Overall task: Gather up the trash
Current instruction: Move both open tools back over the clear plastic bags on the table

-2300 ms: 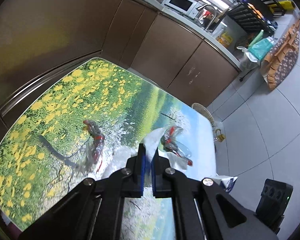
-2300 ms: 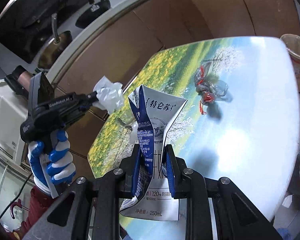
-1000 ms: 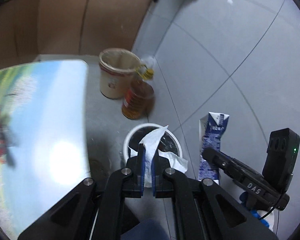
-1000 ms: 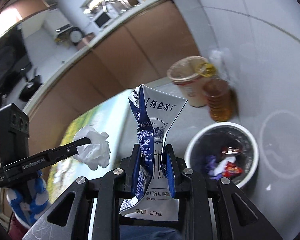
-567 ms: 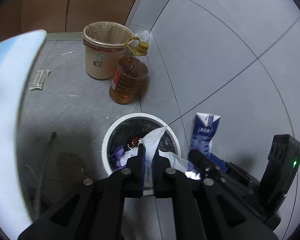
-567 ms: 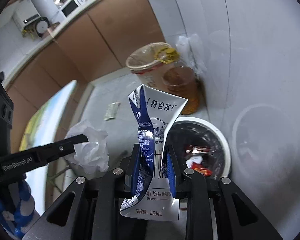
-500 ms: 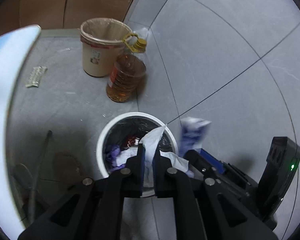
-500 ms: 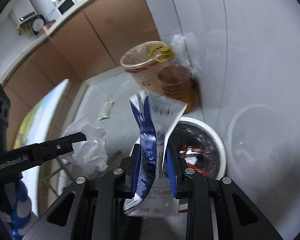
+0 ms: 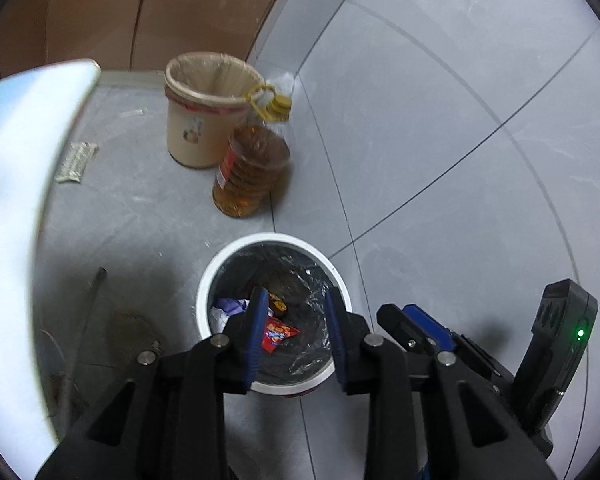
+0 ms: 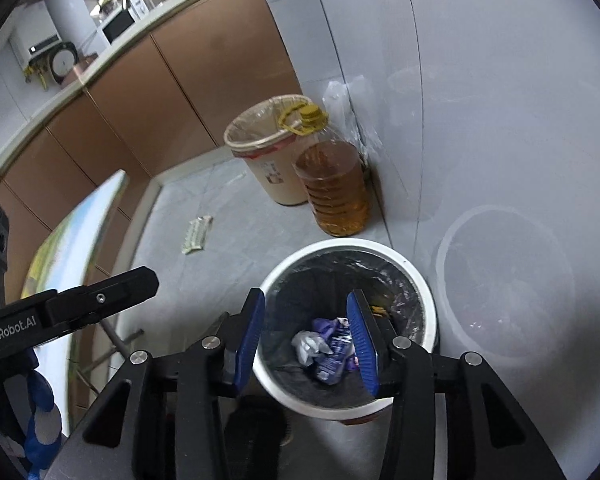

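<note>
A white trash bin (image 9: pixel 220 268) with a black liner stands on the grey floor; it also shows in the right wrist view (image 10: pixel 420 276). My left gripper (image 9: pixel 296 304) hangs open and empty over the bin. My right gripper (image 10: pixel 306 312) is open and empty over it too. Inside lie a crumpled white tissue (image 10: pixel 306 342), the crushed blue milk carton (image 10: pixel 334 354) and a red wrapper (image 9: pixel 276 332). The right gripper's fingers (image 9: pixel 416 322) show at the bin's right in the left wrist view. The left gripper's finger (image 10: pixel 100 296) shows at left in the right wrist view.
A beige lined bucket (image 9: pixel 204 116) and a bottle of amber oil (image 9: pixel 252 168) stand behind the bin by the tiled wall. The printed table's edge (image 9: pixel 16 168) is at left. A flat wrapper (image 9: pixel 76 156) lies on the floor. Brown cabinets (image 10: pixel 148 96) run along the back.
Both grippers swung from the table to over the bin, then opened. The tissue left the left gripper and the milk carton left the right; both now lie in the bin.
</note>
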A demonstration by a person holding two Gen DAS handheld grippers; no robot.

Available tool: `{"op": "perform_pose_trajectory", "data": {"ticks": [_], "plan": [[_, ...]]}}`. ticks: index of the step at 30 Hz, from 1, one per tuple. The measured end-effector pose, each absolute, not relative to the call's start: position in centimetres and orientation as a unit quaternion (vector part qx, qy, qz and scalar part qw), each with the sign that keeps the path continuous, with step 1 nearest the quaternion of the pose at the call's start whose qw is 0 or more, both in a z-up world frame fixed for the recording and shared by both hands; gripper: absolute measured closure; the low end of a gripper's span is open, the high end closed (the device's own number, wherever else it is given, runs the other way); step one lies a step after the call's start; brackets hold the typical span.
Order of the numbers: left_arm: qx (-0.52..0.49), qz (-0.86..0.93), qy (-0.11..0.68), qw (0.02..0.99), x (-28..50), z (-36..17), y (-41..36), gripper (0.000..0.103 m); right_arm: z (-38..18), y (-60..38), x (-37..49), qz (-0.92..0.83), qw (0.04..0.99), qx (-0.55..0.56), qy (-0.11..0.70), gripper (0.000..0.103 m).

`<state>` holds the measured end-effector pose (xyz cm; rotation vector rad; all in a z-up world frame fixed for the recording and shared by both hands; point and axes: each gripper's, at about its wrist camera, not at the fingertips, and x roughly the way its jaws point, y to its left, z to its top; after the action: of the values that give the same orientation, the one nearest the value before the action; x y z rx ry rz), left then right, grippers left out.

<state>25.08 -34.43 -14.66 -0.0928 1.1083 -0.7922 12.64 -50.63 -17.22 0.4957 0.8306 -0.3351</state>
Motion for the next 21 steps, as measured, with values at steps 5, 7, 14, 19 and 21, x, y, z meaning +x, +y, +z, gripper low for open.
{"op": "perform_pose_trajectory", "data": {"ticks": [5,7,14,19,21], "plan": [[-0.04,-0.362,0.469,0.805,22.9,-11.1,-31.6,0.075,-13.9,-48.2,11.5,-0.142,0.887,0.233,0.371,0.057],[-0.038,-0.359,0.448,0.818,21.9,-9.6,-30.1,0.075,-12.4,-47.2,11.1,-0.132,0.894,0.23,0.361,0.057],[-0.038,-0.337,0.394,0.854,18.8,-5.0,-24.6,0.075,-7.1,-42.6,9.6,-0.093,0.917,0.211,0.326,0.055],[-0.043,-0.308,0.371,0.875,16.7,-2.8,-20.4,0.069,-4.1,-39.5,8.0,-0.069,0.929,0.196,0.306,0.055],[-0.046,-0.294,0.359,0.884,15.6,-2.0,-18.6,0.069,-3.2,-38.5,7.6,-0.061,0.933,0.19,0.301,0.055]]}}
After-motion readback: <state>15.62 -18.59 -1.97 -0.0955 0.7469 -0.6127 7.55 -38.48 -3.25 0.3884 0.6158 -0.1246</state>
